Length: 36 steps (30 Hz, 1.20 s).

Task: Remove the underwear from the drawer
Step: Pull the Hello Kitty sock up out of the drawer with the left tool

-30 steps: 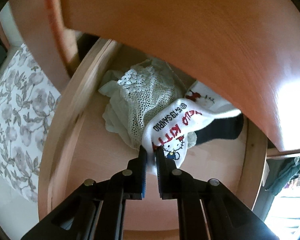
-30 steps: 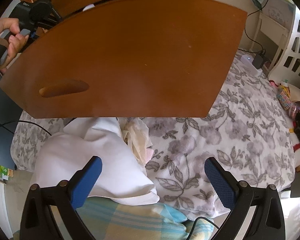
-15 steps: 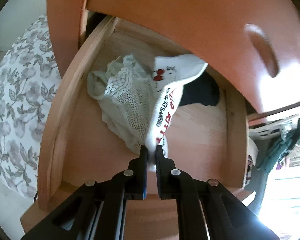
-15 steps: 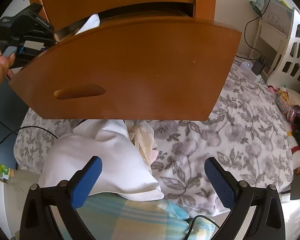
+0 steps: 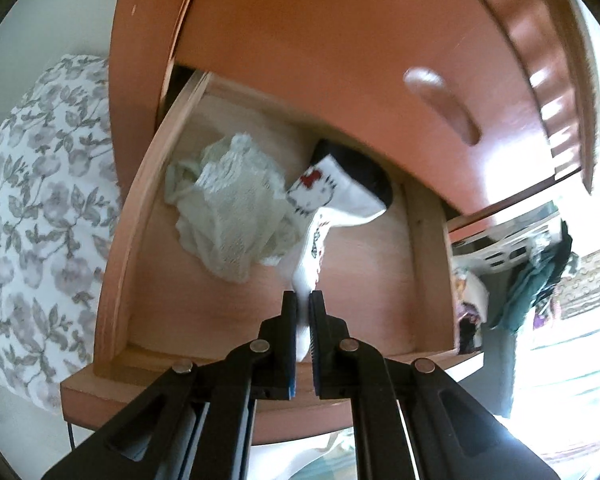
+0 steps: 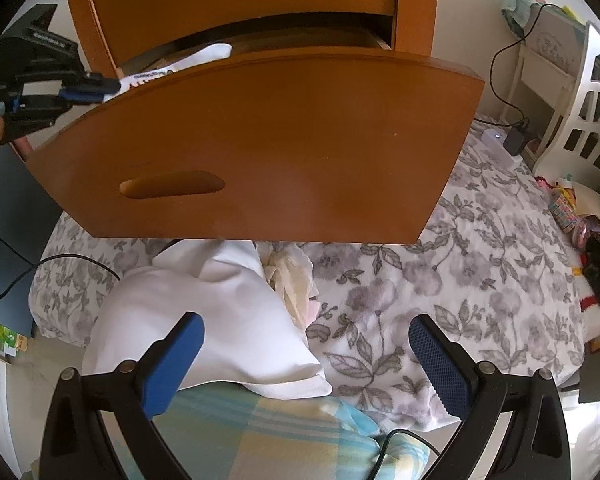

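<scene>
The left gripper (image 5: 303, 300) is clamped on one end of a white printed garment (image 5: 324, 200); its fingers (image 5: 289, 312) pinch the cloth tight; compared with a second ago, the garment is stretched longer and pulled further up out of the open drawer (image 5: 116, 248), with its far end now lifted off the black item (image 5: 364, 168); a cream lace piece (image 5: 228, 208) remains on the drawer floor beside it; the right gripper (image 6: 306, 344) hovers over the flowered bed (image 6: 460, 264), fingers (image 6: 436, 360) spread wide apart, holding nothing, unchanged.
</scene>
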Available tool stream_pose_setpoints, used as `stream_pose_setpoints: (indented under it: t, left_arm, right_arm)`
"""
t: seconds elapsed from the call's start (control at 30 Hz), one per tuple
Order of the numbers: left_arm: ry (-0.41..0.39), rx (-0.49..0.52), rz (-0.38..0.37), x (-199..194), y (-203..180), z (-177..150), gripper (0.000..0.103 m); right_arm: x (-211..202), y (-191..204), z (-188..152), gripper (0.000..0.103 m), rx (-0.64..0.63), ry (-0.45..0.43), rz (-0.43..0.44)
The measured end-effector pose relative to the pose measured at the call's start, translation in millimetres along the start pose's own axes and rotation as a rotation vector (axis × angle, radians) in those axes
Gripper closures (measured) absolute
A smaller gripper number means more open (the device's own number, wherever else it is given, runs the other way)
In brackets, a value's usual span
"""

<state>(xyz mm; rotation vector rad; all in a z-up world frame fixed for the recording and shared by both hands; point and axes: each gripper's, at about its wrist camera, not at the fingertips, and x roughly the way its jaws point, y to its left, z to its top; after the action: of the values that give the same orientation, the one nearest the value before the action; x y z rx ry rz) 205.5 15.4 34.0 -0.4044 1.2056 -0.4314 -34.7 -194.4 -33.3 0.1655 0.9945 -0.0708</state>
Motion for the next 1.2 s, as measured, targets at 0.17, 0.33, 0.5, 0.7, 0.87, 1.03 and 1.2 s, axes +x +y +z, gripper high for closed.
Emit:
stream_pose_setpoints:
  t: [0.17,0.33,0.5,0.7,0.87,1.03,1.2]
  left_arm:
    - [-0.068,0.013,-0.059,-12.1,-3.1,5.4,0.098]
    - [-0.128,0.054,-0.123,-27.4,-13.3,4.2,0.099]
    - [-0.184,0.097,-0.194,-49.9,-20.9,2.4,0.100]
    - [-0.212,0.185,-0.143,-62.8,-34.8,0.7,0.100]
    - [-0.099,0.201,-0.002,-29.4,-28.7,2.1,0.096]
    - [-0.021,0.198,0.095,0.2,-20.1,0.2,0.055]
    - [0.043,0.232,0.200,24.2,-22.0,-6.1,0.055]
  right_arm:
    - [-1.0,-0.1,0.7,0.000,0.001,0.000,-0.003]
    - [-3.3,0.3,1.6,0.000,0.000,-0.005,-0.007]
    - [-6.5,2.8,1.7,0.000,-0.007,-0.011,-0.007]
    - [-11.5,7.0,2.1,0.000,-0.016,-0.020,-0.007]
    - [-16.0,9.5,2.1,0.000,-0.022,-0.028,-0.007]
    - [-17.8,9.5,1.8,0.000,-0.021,-0.032,-0.008]
    - [-18.3,9.0,1.7,0.000,-0.020,-0.032,-0.009]
